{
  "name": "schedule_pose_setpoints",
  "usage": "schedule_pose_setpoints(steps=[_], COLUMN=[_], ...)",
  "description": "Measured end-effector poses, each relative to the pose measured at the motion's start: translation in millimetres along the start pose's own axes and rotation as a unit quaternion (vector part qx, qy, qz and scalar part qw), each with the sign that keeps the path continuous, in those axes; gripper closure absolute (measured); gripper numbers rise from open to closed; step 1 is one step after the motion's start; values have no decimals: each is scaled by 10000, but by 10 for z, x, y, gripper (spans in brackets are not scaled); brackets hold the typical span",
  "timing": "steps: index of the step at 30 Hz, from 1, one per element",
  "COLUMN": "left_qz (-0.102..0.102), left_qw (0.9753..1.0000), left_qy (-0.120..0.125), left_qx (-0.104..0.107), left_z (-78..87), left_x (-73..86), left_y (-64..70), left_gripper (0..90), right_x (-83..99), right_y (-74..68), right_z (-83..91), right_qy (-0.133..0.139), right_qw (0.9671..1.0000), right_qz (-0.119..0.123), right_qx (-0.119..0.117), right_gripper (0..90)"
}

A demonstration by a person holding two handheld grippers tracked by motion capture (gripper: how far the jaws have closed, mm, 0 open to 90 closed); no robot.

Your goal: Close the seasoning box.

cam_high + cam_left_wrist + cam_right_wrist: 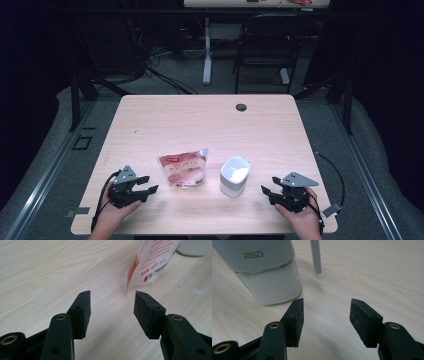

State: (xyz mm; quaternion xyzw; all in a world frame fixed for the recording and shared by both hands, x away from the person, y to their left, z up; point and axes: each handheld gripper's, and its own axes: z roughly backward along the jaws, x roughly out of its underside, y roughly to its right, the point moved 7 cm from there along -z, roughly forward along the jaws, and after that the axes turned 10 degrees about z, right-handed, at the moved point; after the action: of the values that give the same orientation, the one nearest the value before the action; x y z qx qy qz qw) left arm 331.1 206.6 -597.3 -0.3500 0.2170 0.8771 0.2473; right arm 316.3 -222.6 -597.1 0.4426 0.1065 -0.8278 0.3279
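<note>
A red-and-white plastic pouch (182,169) with a spout at its far right corner lies flat near the middle of the table; its lower corner (150,262) appears ahead of the left jaws. Right of it stands a white container (234,176) marked ASD (265,270), open at the top. My left gripper (150,186) rests on the table left of the pouch, open, nothing between its pads (111,312). My right gripper (266,192) sits right of the container, open and empty (326,320).
The pale wooden table (200,120) has a round cable hole (241,107) near its far edge. A thin grey rod (315,255) stands beyond the container in the right gripper view. Chairs and desk legs stand on the floor behind the table.
</note>
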Motion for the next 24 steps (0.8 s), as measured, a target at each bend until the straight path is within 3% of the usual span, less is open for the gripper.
schedule_pose_setpoints(steps=[3,10,16,24], left_qz=[-2,22,50,68], left_qw=[10000,10000,10000,9999], left_qy=[-16,10,-3,-29], left_qx=[26,71,77,98], left_z=[-9,-31,-47,-72], left_x=[-5,-17,-11,-13], left_y=[5,27,20,22], left_gripper=[478,470,469,466], right_x=[-4,29,49,46], right_y=[-65,-115,-91,-86], right_z=[-62,-105,-118,-105], right_qy=[34,-276,-290,-247], right_qw=[9997,9987,9992,9992], right_qz=[-123,420,262,292], right_qx=[-209,-72,-125,-131], right_gripper=[449,437,436,437])
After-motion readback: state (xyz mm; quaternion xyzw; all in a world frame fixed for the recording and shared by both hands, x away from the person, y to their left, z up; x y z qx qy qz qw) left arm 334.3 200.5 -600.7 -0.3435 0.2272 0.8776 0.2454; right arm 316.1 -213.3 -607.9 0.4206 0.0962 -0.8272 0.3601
